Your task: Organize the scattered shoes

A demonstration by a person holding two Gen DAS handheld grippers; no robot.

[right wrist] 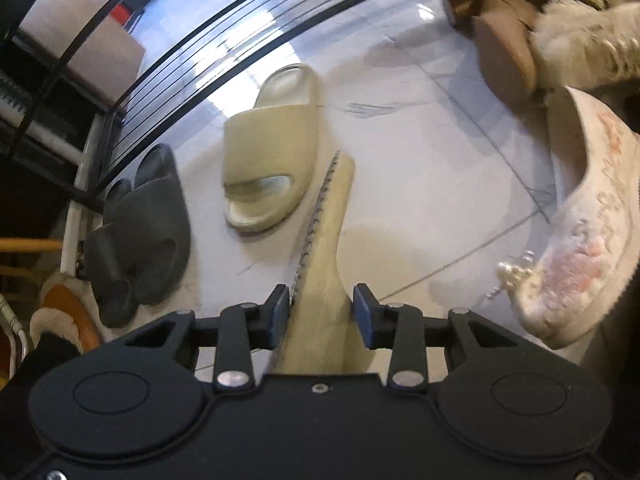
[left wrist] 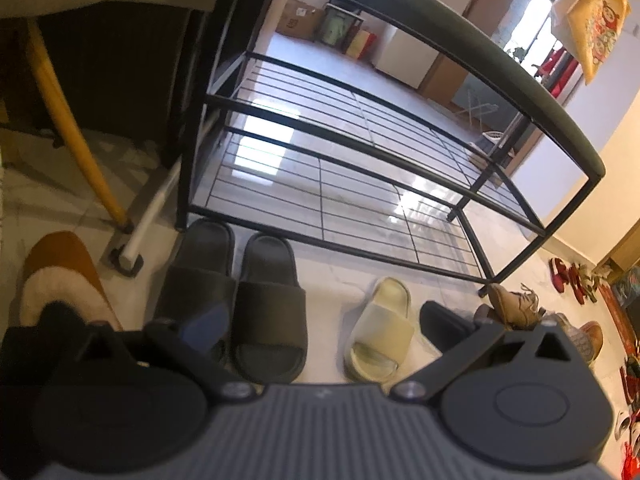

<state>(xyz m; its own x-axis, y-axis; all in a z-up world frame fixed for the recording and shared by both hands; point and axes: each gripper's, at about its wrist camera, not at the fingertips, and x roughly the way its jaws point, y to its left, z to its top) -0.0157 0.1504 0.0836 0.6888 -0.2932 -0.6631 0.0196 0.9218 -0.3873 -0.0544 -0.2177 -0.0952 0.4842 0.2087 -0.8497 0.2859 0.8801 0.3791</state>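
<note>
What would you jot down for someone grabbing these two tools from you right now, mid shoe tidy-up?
Right hand-held gripper: a beige slide on edge between its jaws; the right pad looks slightly clear of it, so check the grip.
Left hand-held gripper: open, holds nothing.
On the floor before the rack: the dark slides paired, the other beige slide alone beside them.
Done: the dark pair.
Left: set the held slide by its mate, then sort the tan boot and the floral slipper.

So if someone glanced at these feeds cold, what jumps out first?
Probably the cream slide tipped on its edge between the right gripper pads, its mate lying flat on the floor ahead. Then the bare black wire shoe rack, with a dark slide pair lined up at its foot.
</note>
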